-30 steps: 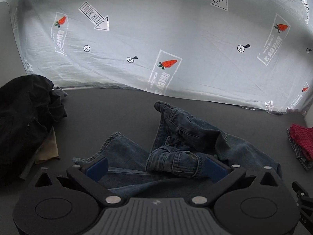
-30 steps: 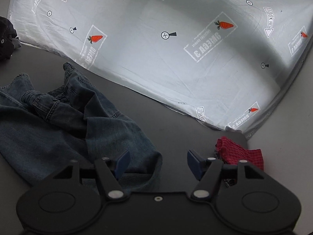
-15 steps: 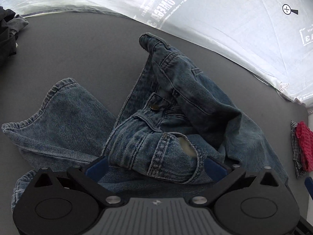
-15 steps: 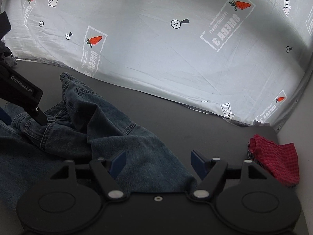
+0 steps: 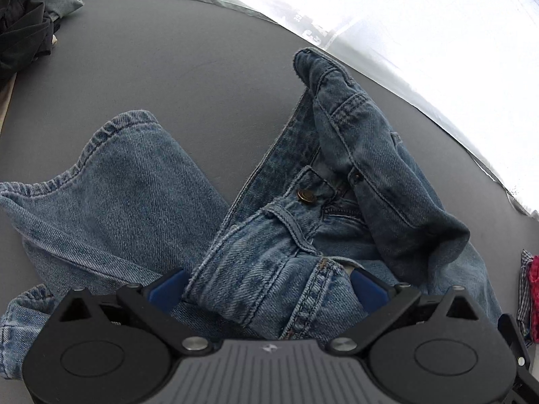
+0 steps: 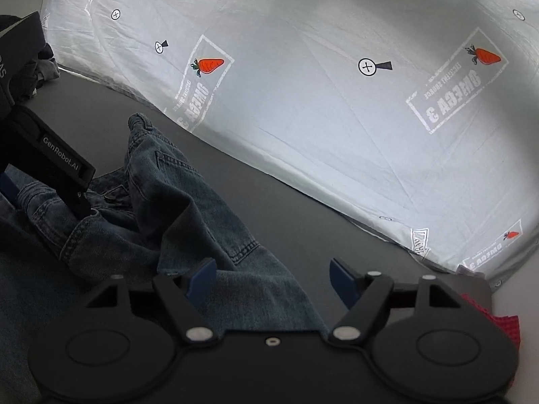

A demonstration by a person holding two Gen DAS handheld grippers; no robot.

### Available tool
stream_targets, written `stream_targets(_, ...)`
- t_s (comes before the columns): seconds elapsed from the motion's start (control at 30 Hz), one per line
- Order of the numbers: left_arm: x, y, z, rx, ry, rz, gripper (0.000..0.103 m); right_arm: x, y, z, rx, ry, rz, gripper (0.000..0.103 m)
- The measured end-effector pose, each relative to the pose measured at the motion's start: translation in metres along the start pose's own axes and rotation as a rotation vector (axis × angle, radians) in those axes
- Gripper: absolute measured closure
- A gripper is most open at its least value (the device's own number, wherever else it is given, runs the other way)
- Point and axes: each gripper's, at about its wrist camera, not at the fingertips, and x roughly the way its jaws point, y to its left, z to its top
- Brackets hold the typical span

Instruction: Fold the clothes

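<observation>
Jeans [image 5: 269,235] crumpled, waistband between spread left gripper [image 5: 267,286] (legs cropped); right gripper [image 6: 273,279] spread.

Both views bend strongly toward black fisheye corners. In the left wrist view the printed white sheet [image 5: 438,33] is blown out to glare along the top right, its print washed away. The same sheet reads evenly lit and sharp in the right wrist view. The dark tabletop [image 5: 168,50] is dim and matte; the jeans [image 5: 286,219] show crisp stitching with soft shadows in their folds.
</observation>
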Motion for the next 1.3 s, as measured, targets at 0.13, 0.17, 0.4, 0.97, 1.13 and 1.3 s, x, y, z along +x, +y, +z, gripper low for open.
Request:
stream_targets(0.13,0.0,0.005,-0.003,-0.013,-0.02,-0.034,0.011,0.016,-0.008,0.011,0.03,0.014,0.04,0.028)
stream_targets(0.17,0.002,0.008,-0.003,-0.029,-0.021,-0.052,0.012,0.021,-0.009,0.014,0.056,0.022,0.062,0.028)
stream_targets(0.4,0.008,0.024,-0.001,-0.082,-0.012,-0.145,0.019,0.051,0.016,0.045,0.061,-0.004,0.232,0.028)
stream_targets(0.97,-0.046,-0.033,0.004,0.2,-0.206,0.013,0.076,0.084,-0.011,0.059,0.085,-0.036,0.229,0.09)
stream_targets(1.13,-0.088,-0.095,0.031,0.444,-0.413,-0.024,0.089,0.049,-0.124,0.032,0.345,-0.042,0.042,0.091)
stream_targets(1.3,-0.095,-0.183,0.06,0.603,-0.497,-0.236,0.074,0.031,-0.227,-0.034,0.487,0.052,-0.295,0.09)
